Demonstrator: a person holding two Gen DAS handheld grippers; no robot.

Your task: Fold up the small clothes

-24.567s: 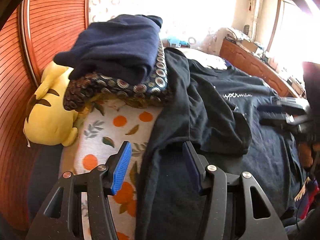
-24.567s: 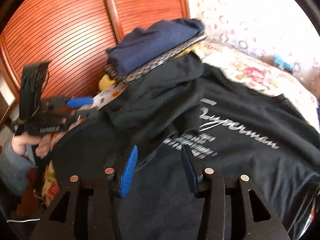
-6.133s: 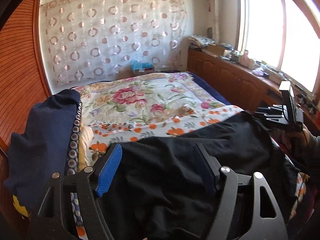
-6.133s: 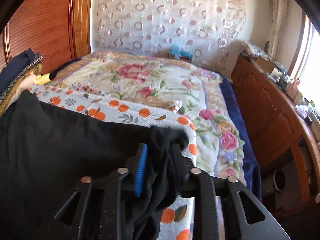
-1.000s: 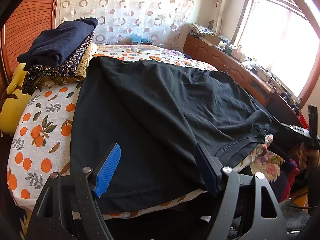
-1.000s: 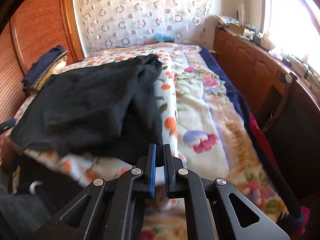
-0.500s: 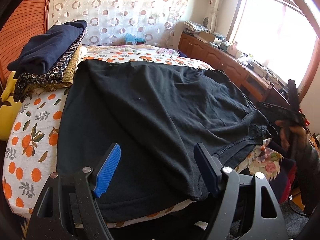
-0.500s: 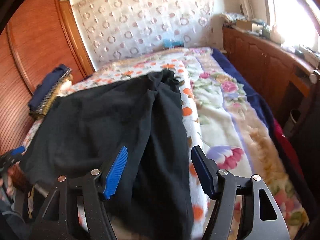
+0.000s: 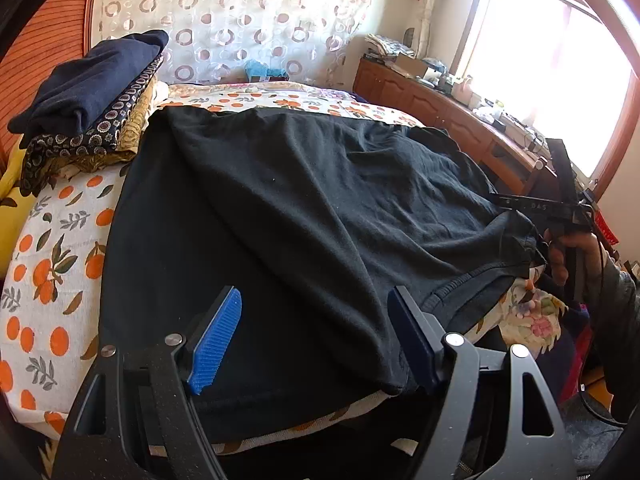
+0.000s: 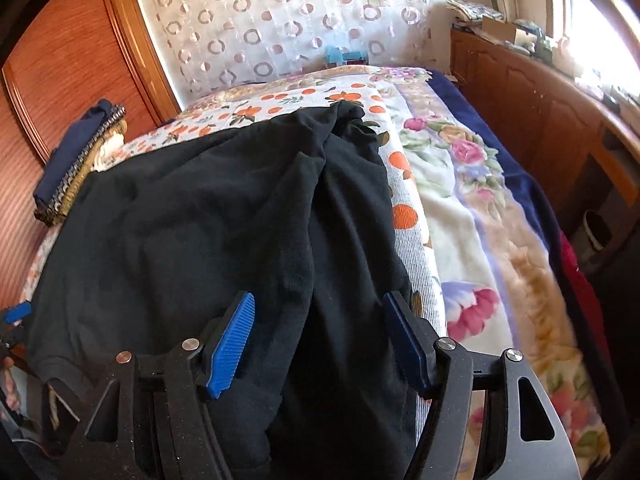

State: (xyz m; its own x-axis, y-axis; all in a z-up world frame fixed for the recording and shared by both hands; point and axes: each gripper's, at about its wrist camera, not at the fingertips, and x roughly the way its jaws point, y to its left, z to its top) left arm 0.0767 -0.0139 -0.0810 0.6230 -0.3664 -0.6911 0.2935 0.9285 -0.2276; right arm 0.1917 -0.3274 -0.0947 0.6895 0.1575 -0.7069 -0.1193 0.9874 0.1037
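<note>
left tool (image 9: 314, 336): hovering released over the black T-shirt (image 9: 304, 216), pads wide, gripping nothing | right tool (image 10: 320, 340): likewise released above the shirt's bunched edge; contact with the cloth is perhaps none, hard to tell | black T-shirt: lying spread across the bed (image 10: 460, 216), beside the stack of folded clothes (image 9: 88, 92)

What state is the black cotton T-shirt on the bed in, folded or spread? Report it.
Partly folded. The black cotton T-shirt lies on the orange-print bedsheet with one side doubled over itself in a long diagonal overlap; the rest is spread and wrinkled.
</note>
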